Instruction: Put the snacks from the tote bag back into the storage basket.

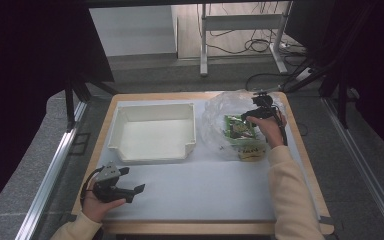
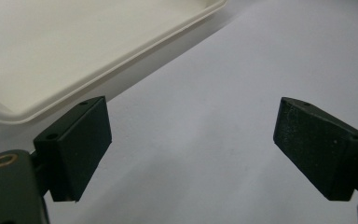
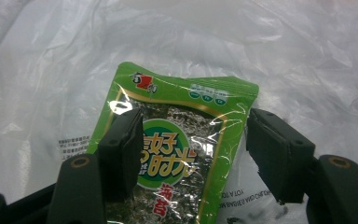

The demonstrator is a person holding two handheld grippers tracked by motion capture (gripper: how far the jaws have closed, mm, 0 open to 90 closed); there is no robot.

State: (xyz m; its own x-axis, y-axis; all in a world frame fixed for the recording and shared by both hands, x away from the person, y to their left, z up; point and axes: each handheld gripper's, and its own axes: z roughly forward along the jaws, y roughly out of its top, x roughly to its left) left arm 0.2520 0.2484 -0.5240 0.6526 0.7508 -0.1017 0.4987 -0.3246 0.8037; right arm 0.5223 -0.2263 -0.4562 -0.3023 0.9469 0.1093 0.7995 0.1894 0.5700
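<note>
Over at the far right of the table (image 1: 200, 200), the right gripper (image 1: 250, 116) hangs above a green snack packet (image 1: 239, 128) that lies on a crumpled clear plastic bag (image 1: 217, 125), with a second, yellowish packet (image 1: 250, 151) just beside it toward the person. In the right gripper view the jaws stand wide on either side of the green snack packet (image 3: 177, 154); the left one overlaps the packet's printed face and the right one stands at its edge, and whether either pad touches it I cannot tell. Nothing shows the packet lifted; it rests flat on the clear plastic bag (image 3: 307, 60). Meanwhile the left gripper (image 1: 130, 192) sits low at the near left corner, held in the person's hand, its jaws spread wide with nothing between them. In the left gripper view it (image 2: 191, 149) looks along the white table cover toward the white tray (image 2: 74, 51), which lies close ahead. From above, that white tray (image 1: 152, 156) stands empty on the left half of the table, well apart from the packets.
</note>
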